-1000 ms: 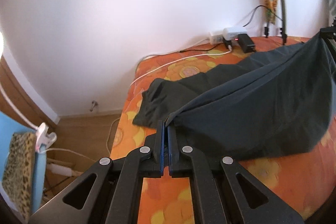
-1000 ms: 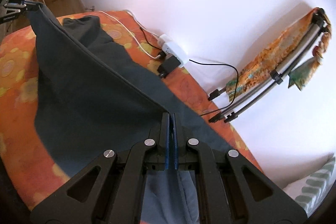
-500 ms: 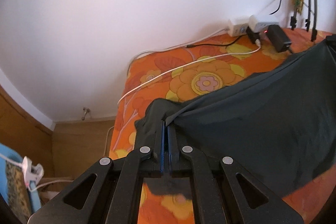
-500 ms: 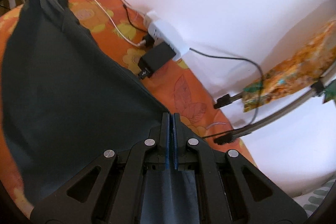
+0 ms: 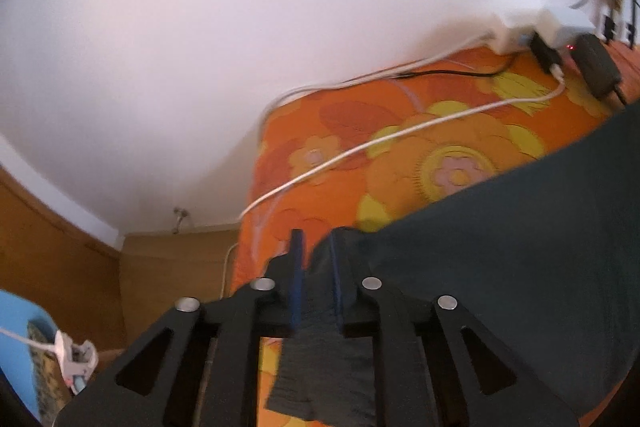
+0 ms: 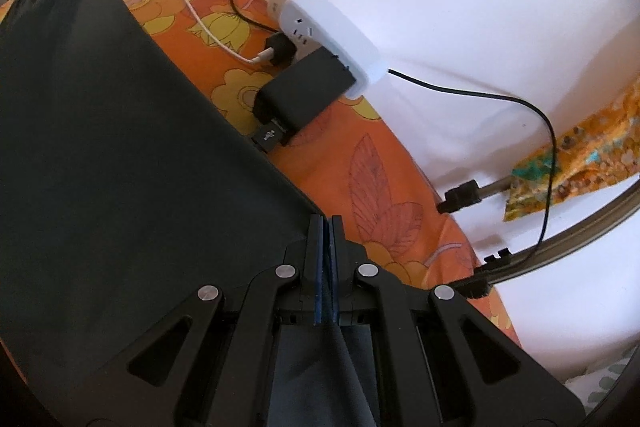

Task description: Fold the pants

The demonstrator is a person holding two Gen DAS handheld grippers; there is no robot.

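Pants [image 6: 120, 155]: dark, thin and limp, spread over the orange flowered bed [image 5: 400, 147], their far edge stretched taut between the two tools. Cloth like this looks light and soft; it should sag wherever it is not held and slide a little on the bedcover. I judge the corners of a hem or waistband to be the best hold, since a pinch there keeps the edge straight.

The right tool [image 6: 328, 227] is clamped tight on one corner, with cloth bunched behind its closed pads and hanging under the frame. The left tool [image 5: 316, 247] has just been opening: its jaws stand narrowly apart, and the other corner lies loose between them, draped against the right-hand pad [image 5: 335, 279] rather than pinched. It reads as a release after laying the fold down.

Both tools point downward towards the bed, the left one more steeply, near the bed's corner by the wall. The right one sits near a white power strip [image 6: 332, 31] with a black adapter [image 6: 304, 91] and a white cable [image 5: 400, 135], all just beyond the cloth's edge, so a trailing hem might snag there.
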